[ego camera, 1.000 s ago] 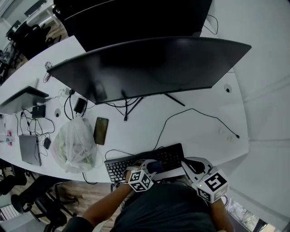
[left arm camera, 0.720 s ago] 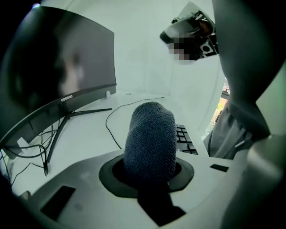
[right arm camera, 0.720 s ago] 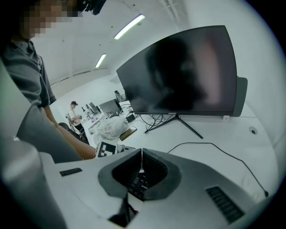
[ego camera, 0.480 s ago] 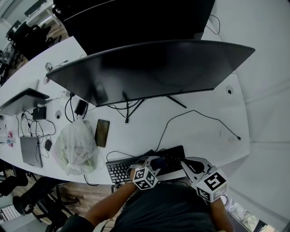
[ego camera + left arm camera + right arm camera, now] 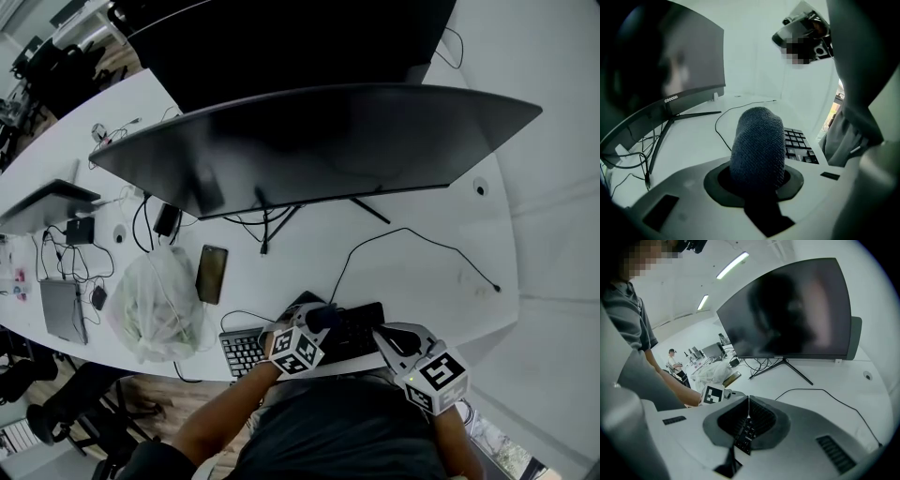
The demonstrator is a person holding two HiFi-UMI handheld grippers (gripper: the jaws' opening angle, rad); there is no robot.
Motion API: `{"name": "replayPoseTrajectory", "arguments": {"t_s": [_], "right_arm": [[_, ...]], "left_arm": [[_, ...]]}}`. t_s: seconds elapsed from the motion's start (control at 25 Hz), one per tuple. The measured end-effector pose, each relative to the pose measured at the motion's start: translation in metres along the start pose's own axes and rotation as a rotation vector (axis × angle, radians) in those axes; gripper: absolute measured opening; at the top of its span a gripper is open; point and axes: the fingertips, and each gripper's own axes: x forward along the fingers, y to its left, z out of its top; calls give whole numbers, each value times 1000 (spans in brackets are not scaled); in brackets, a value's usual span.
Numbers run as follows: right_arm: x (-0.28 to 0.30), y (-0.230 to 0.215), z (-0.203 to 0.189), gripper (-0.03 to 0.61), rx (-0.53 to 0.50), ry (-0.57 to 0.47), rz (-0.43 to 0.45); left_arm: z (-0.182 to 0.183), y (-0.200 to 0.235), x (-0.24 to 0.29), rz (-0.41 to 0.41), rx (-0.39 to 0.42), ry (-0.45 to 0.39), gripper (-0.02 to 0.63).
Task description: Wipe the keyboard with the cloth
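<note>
The black keyboard (image 5: 354, 328) lies at the near edge of the white desk (image 5: 412, 281), with its lighter left end (image 5: 242, 351) uncovered. My left gripper (image 5: 317, 326) is over the middle of the keyboard, shut on a dark blue-grey cloth (image 5: 757, 147) that stands up between its jaws. In the left gripper view the keyboard's (image 5: 798, 146) keys show just right of the cloth. My right gripper (image 5: 748, 417) is shut, its jaws meeting in a thin seam above the right end of the keyboard (image 5: 744, 439). I cannot tell whether it touches the keys.
A wide curved monitor (image 5: 309, 141) on a stand fills the desk's middle. A phone (image 5: 210, 273), a clear plastic bag (image 5: 155, 305) and cables (image 5: 412, 239) lie behind and left of the keyboard. A laptop (image 5: 61, 309) sits at the far left.
My left gripper and the cloth have slid away from me and slightly right across the keyboard, uncovering more of its left end. The right gripper has hardly moved.
</note>
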Motion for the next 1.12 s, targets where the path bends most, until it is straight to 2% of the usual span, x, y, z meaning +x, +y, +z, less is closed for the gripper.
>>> {"name": "replayPoseTrajectory", "arguments": {"t_s": [0.08,0.2,0.36,0.52,0.68,0.76,0.88,0.96,1.12], "right_arm": [[2,-1,1,11,-1,4,1],[1,-7,3,11,8,2,-9],[5,-8,2,11,10,13,-4],[9,-5,3,11,3,19,9],[8,-5,0,11,12,16,4],[7,-4,-1,11,13,12,0],[3,-4,-3,11,19,5,-9],[1,-6,-6,11,21,-2,-11],[-1,-7,-12,11,31,-1,-8]], "left_arm": [[-3,-5,5,13,2,0,87],[-2,-18,5,29,69,-2,84],[7,-44,3,-46,141,-5,84],[9,-45,3,-78,125,-17,86],[29,-13,8,-31,87,-73,86],[32,-8,17,-34,83,-53,86],[23,-28,30,-60,123,6,75],[22,-45,27,-61,160,5,83],[23,-80,16,-186,120,0,86]]}}
